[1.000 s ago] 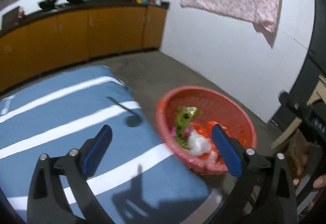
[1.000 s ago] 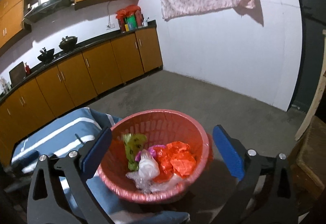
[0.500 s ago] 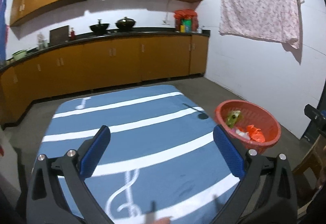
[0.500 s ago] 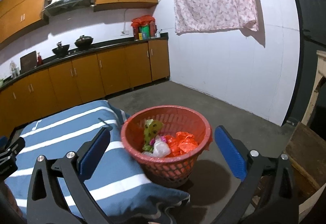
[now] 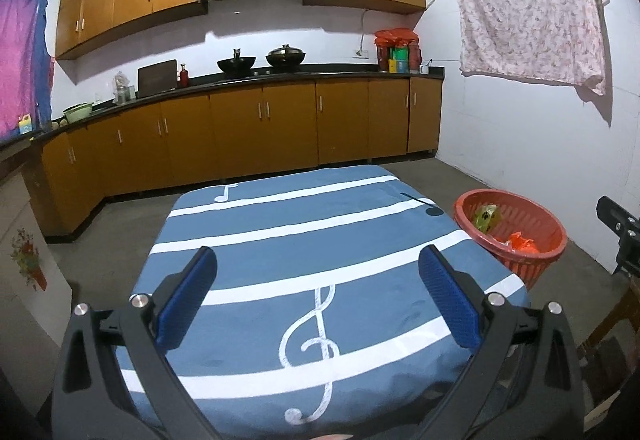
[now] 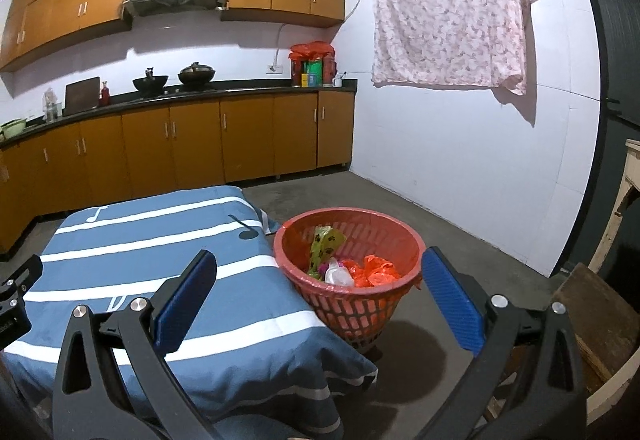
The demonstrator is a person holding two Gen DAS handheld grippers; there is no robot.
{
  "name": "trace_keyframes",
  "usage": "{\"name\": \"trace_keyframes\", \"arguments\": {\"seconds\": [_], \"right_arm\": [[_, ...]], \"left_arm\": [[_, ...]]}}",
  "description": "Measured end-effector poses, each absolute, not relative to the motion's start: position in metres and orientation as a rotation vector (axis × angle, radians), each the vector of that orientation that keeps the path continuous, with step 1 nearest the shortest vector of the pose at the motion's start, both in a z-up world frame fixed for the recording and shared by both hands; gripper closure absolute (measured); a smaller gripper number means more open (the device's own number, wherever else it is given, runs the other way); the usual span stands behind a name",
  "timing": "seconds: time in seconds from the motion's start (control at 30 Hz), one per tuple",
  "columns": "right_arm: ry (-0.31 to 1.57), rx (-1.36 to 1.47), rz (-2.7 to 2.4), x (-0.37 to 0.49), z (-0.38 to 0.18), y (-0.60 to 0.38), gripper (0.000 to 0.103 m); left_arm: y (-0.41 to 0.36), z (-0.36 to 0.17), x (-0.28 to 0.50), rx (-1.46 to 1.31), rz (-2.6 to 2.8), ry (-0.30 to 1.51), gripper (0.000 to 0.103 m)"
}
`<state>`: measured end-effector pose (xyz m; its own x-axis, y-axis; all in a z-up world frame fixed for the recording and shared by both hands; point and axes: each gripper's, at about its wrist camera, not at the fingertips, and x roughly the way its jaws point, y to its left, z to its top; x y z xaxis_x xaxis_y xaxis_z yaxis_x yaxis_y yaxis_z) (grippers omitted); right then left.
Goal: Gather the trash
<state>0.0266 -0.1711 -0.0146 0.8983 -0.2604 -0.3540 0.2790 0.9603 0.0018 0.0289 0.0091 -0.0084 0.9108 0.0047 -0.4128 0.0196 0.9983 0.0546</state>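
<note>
Red basket (image 6: 347, 272) beside the table's (image 5: 280, 240) right edge holds the trash; both grippers (image 5: 318, 298) (image 6: 318, 298) gape wide and empty, so collecting seems done, next only withdrawing.

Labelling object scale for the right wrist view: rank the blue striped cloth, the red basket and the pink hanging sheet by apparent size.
1. blue striped cloth, though nearness inflates it
2. pink hanging sheet
3. red basket
</note>
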Motion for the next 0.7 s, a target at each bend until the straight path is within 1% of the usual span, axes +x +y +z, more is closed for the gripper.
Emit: {"name": "trace_keyframes", "arguments": {"seconds": [0.7], "right_arm": [[0.362, 0.027, -0.261, 0.004, -0.02, -0.151, 0.002]], "left_arm": [[0.018, -0.014, 0.0, 0.035, -0.007, 0.434, 0.004]]}}
